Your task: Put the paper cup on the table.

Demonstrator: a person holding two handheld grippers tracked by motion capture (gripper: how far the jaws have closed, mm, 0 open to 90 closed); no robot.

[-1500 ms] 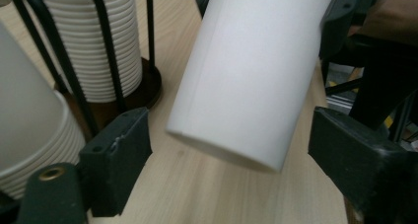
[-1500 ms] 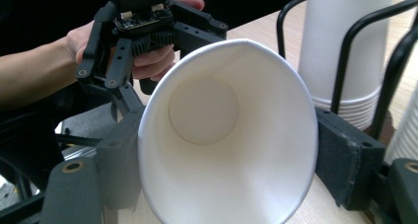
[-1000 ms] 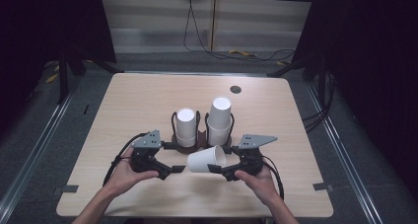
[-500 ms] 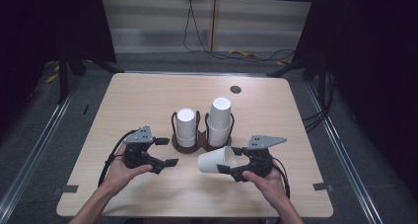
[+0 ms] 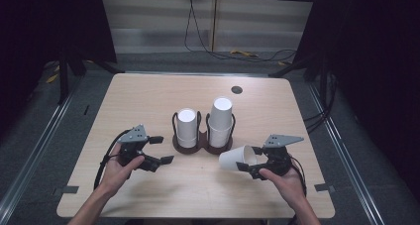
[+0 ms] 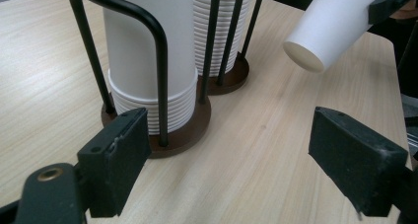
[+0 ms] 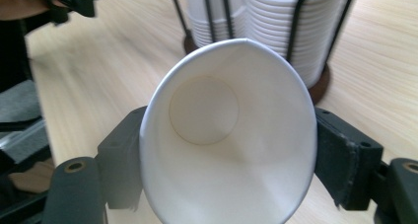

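Wooden table (image 5: 148, 101) fills the middle of the high view; at lower left the left hand (image 5: 115, 169) holds the left gripper (image 5: 159, 150), jaws apart, while at lower right the right gripper (image 5: 249, 160) is clamped on a white paper cup (image 5: 236, 158) lying sideways.

From the left gripper view, both pads (image 6: 118, 157) stand wide, the cup holder (image 6: 185, 130) at centre left.

From the right gripper view, the cup's squeezed mouth (image 7: 229, 135) sits in the centre between the jaws.

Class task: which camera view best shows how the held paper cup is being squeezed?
The right gripper view: the paper cup sits between its jaws, rim pinched oval. The left gripper view shows its closed base and side; the high view shows it small, lying sideways.
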